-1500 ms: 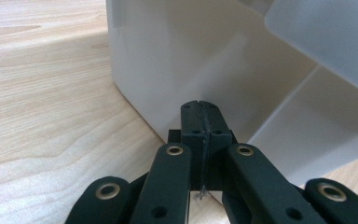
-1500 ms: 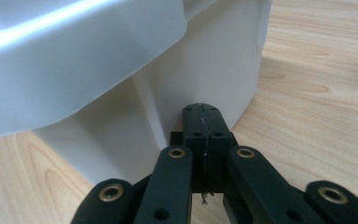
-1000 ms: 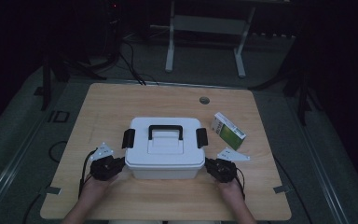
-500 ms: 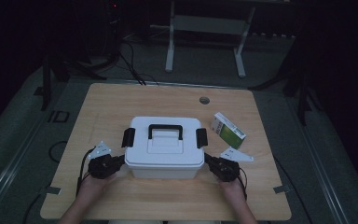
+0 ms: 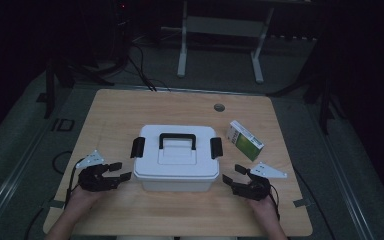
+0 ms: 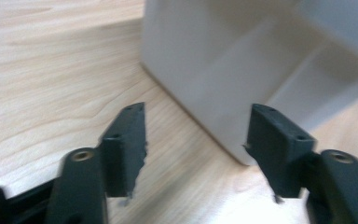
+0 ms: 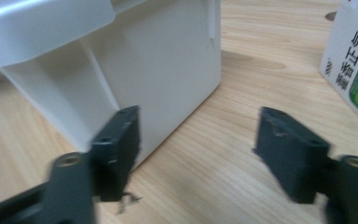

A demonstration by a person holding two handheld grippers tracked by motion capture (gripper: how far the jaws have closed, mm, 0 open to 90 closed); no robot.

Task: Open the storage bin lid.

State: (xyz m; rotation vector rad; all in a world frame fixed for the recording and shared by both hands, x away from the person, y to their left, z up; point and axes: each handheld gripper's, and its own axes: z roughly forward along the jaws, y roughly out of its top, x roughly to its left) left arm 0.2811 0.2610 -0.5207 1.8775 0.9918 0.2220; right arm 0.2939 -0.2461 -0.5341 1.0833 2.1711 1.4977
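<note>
White plastic storage box (image 5: pixel 176 159) with a black carry handle and two black side latches sits lid-on near the middle of the light wooden bench (image 5: pixel 130 110), a little toward the person's edge. Left gripper (image 5: pixel 121 171) lies low on the bench just beside the box's left wall — fingers have just been opening and stand spread, nothing between them; in the left gripper view the box's lower corner shows just beyond them. Right gripper (image 5: pixel 234 173) is just beside the box's right wall — fingers likewise just opened, spread, nothing between them, bare wood in the gap. Neither gripper touches the box. A green-and-white cardboard carton (image 5: pixel 244 140) lies near the box's right rear corner, apart from it.
</note>
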